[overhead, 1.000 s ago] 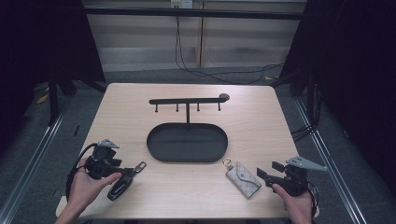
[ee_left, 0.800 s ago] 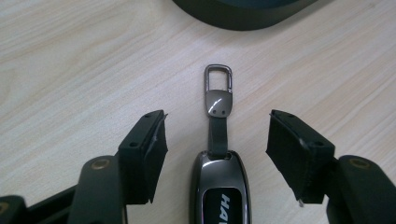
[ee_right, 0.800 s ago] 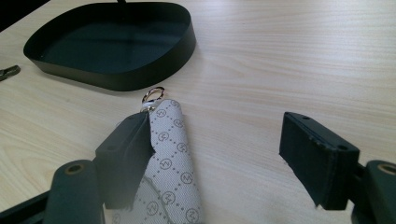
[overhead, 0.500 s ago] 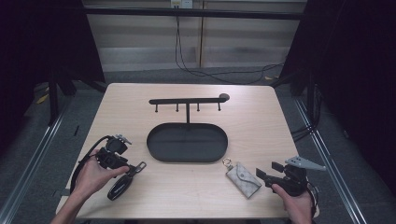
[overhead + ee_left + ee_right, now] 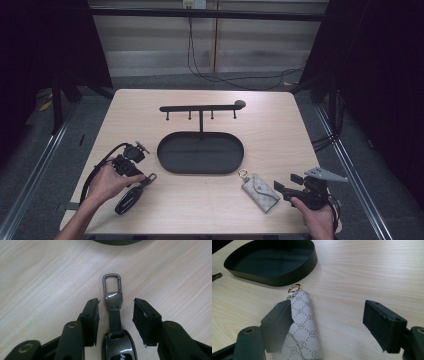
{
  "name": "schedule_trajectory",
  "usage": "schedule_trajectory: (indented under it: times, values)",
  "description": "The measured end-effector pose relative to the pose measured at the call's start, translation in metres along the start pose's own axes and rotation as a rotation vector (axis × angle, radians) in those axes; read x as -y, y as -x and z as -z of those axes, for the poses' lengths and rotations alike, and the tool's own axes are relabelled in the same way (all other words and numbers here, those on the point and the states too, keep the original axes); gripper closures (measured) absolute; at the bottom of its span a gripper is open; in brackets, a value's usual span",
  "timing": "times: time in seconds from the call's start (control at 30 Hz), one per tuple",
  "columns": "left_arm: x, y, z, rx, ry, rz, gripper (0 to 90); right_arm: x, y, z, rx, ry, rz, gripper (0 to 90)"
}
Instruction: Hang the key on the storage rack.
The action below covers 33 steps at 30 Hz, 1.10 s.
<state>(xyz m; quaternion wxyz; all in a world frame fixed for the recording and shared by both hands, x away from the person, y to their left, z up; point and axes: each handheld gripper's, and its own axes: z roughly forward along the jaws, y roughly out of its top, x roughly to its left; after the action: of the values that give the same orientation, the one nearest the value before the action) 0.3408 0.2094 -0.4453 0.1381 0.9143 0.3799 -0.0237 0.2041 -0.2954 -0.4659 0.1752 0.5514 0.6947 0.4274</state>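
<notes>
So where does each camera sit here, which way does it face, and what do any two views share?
High view: above the person's side, facing forward and down on the table; forearms, left gripper and right gripper show.
Left gripper view: rides the left gripper, looking down between its black jaws, just closing around the key fob without touching.
Right gripper view: rides the right gripper, looking low across the table at the pouch and tray; jaws open.
Shared: the fob and pouch each also show in the high view.

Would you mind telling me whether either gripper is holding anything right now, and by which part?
Nothing is held. The left gripper has been closing, its jaws either side of the key fob strap, not touching. The right gripper has been opening beside the pouch.
</notes>
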Motion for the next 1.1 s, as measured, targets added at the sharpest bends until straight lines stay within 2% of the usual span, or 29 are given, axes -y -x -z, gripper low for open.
schedule_trajectory:
  times: [0.3,0.53,0.6,0.63,0.8,0.97,1.1]
  values:
    - [-0.006,-0.002,-0.01,-0.015,-0.032,-0.007,61.7,0.0,0.0,0.0,0.001,-0.005,-0.002,23.2]
    - [-0.009,-0.002,-0.017,0.015,-0.063,-0.019,64.4,0.0,0.0,-0.001,0.004,-0.008,-0.007,23.2]
    - [-0.01,-0.002,-0.019,0.015,-0.077,-0.02,64.5,0.0,0.0,-0.001,0.004,-0.007,-0.007,23.2]
    - [-0.01,-0.002,-0.021,0.002,-0.086,-0.024,64.8,0.0,0.0,-0.001,0.004,-0.008,-0.007,23.1]
    - [-0.011,-0.002,-0.022,0.015,-0.096,-0.037,67.6,0.0,0.001,-0.001,0.005,-0.01,-0.008,23.1]
    - [-0.014,-0.001,-0.023,0.001,-0.115,-0.049,68.7,0.0,0.001,-0.002,0.001,-0.016,-0.009,22.9]
    - [-0.019,0.005,-0.025,-0.037,-0.144,-0.071,67.8,0.0,0.002,-0.002,0.002,-0.014,-0.01,22.9]
